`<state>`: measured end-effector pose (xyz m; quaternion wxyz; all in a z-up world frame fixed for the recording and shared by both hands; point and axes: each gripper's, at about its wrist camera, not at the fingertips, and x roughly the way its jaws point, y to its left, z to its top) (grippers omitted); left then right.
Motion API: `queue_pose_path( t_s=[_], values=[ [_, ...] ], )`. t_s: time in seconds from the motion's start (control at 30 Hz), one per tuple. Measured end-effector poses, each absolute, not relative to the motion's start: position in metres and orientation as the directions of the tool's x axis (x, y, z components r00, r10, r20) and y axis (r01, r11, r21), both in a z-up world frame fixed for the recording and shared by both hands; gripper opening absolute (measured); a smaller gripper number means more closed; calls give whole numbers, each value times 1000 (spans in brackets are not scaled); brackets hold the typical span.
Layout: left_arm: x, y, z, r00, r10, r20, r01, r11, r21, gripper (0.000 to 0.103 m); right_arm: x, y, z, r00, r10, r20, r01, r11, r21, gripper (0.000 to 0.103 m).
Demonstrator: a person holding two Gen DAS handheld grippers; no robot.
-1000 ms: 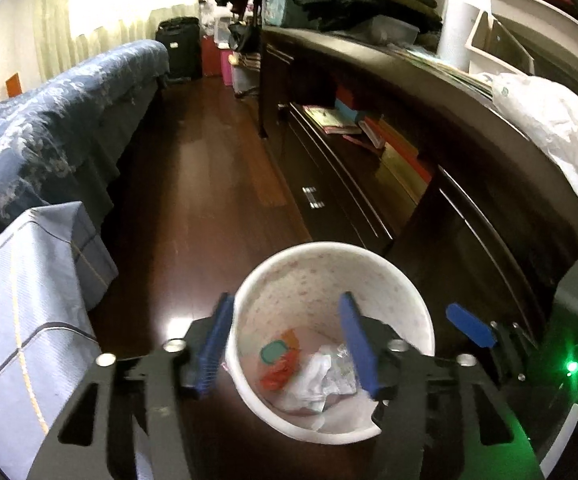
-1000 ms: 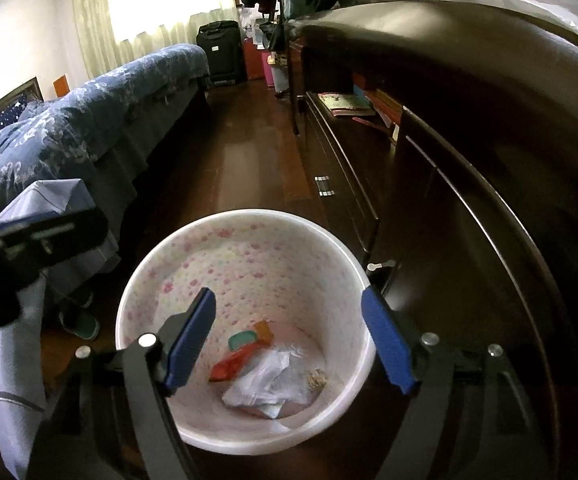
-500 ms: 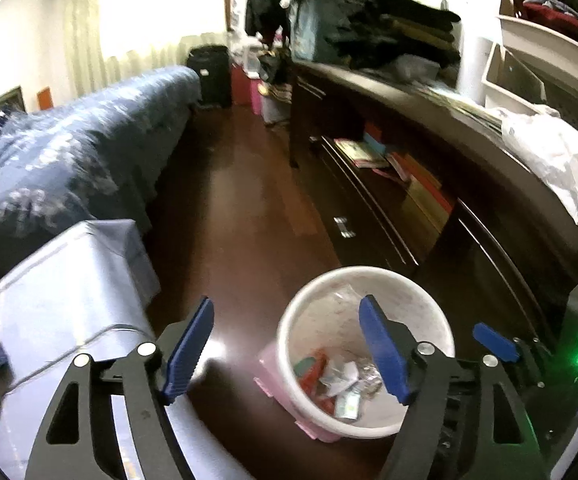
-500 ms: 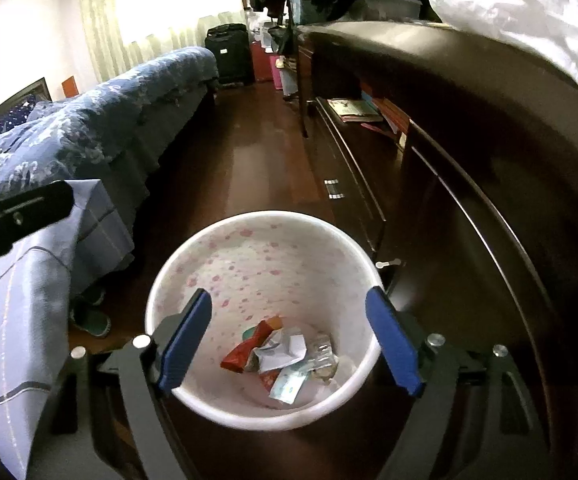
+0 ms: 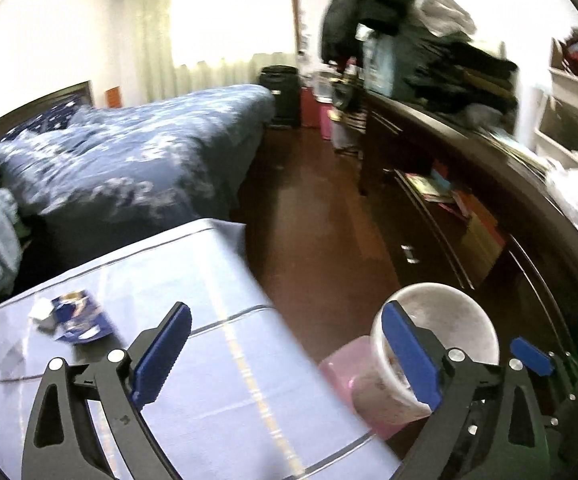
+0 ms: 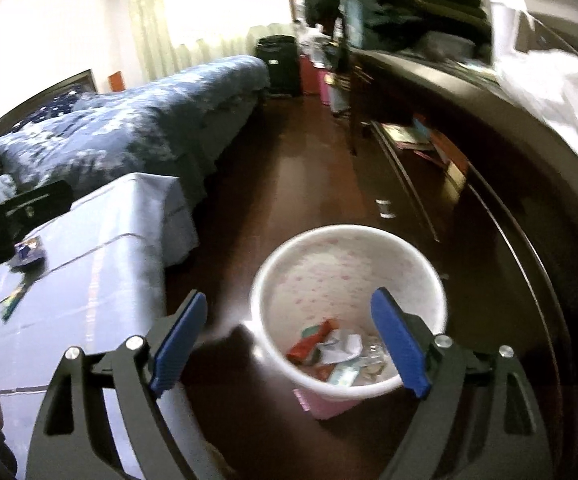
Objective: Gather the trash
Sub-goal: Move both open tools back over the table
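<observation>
A white and pink waste bin (image 6: 349, 264) stands on the dark floor beside the cabinet, with several wrappers (image 6: 329, 350) lying in its bottom. My right gripper (image 6: 293, 342) hangs above and in front of the bin, its jaws opening, nothing between them. My left gripper (image 5: 289, 352) is over the blue-clothed table (image 5: 225, 384), its jaws also opening and empty; the bin (image 5: 449, 320) sits low at its right. A blue wrapper (image 5: 77, 316) lies with small scraps on the table's left part; the same blue wrapper (image 6: 29, 250) shows in the right wrist view.
A bed with a blue flowered cover (image 5: 129, 168) fills the left side. A long dark cabinet (image 6: 509, 208) runs along the right, with white plastic (image 6: 561, 100) and piled clothes on top. Dark wooden floor (image 5: 313, 216) stretches between them toward a black suitcase (image 5: 281, 96).
Both grippers rose and drew back from the bin while their jaws spread wider. The left one swung left over the table, bringing the blue wrapper into view. More wrappers now lie in the bin.
</observation>
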<state>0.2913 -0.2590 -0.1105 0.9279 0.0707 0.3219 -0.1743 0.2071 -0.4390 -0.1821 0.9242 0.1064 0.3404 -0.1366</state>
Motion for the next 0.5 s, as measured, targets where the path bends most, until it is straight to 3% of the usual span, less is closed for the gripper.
queue_pose_path(
  t_s=[0.5],
  values=[
    [278,-116,-90,821,-90,-564,111,994,3,99,228,-297,-151,771,-14,-636,42,999,29,87]
  ],
)
